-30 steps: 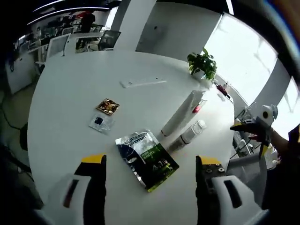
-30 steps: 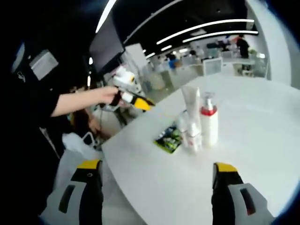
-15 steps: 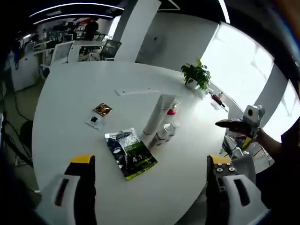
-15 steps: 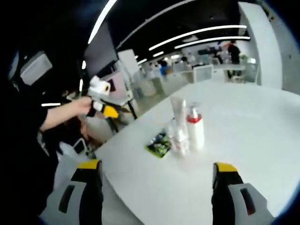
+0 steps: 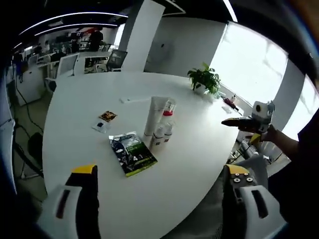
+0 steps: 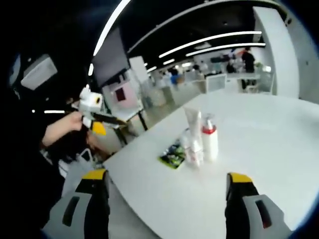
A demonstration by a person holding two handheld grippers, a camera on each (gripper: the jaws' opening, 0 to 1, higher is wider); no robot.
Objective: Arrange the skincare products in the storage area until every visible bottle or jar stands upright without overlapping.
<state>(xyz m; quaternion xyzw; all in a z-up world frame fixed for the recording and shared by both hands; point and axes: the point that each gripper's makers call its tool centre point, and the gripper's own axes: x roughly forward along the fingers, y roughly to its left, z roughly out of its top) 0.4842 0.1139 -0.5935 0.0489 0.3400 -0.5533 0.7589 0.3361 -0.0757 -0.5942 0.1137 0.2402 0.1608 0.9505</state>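
Left gripper [image 5: 159, 174] and right gripper [image 6: 169, 181] both have jaws spread wide, holding nothing, off the near edge of the white surface [image 5: 75, 99]. White tube [image 5: 152, 112], red-collared pump bottle [image 5: 167, 117] and a small clear bottle [image 5: 158, 135] stand upright, clustered mid-surface. Green sachet [image 5: 132, 153] lies flat just beside them; two small packets [image 5: 104, 121] sit apart.

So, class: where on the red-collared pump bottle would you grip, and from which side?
Grip the pump bottle across its straight white body, below the red collar. Come from its open side, away from the tall tube and the small bottles crowded against it; the nozzle is probably too narrow to hold.
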